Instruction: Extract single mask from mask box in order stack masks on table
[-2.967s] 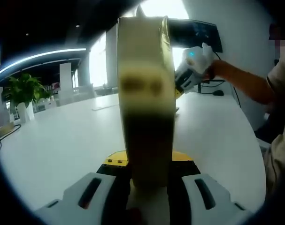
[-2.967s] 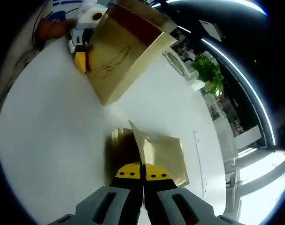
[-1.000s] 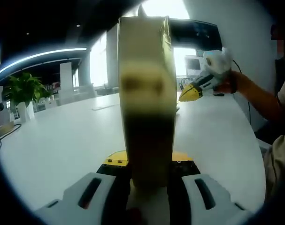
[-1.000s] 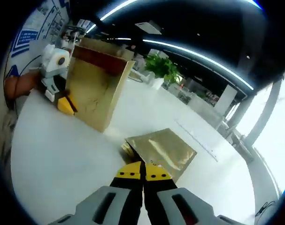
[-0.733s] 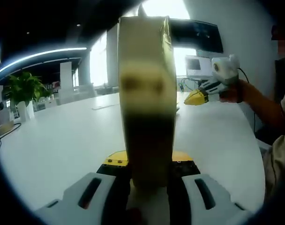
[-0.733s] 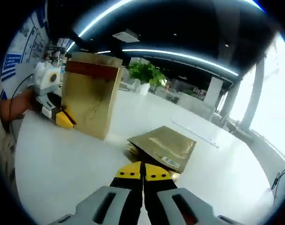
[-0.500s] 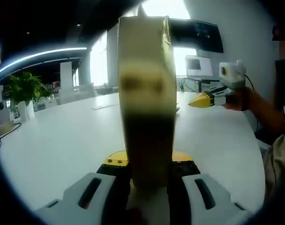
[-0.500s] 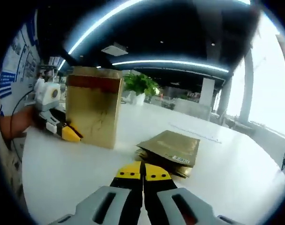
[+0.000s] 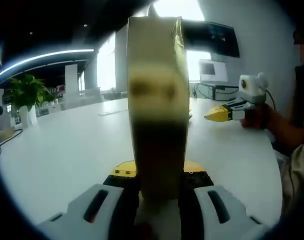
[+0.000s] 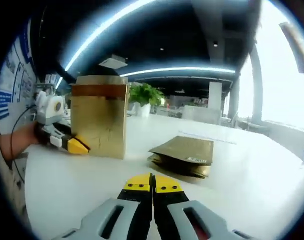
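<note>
The mask box (image 10: 99, 115) is seen as gold card with a soft metallic sheen, banded by a matt brown strip. The stacked masks (image 10: 183, 156) are wrapped in glossy gold foil. The table (image 10: 252, 190) is finished smooth, white and faintly reflective.

The mask box (image 10: 98, 116) stands on the desk (image 10: 81, 170). The pile of masks (image 10: 183, 156) lies to its right. A plant (image 10: 143, 95) sits behind them.
</note>
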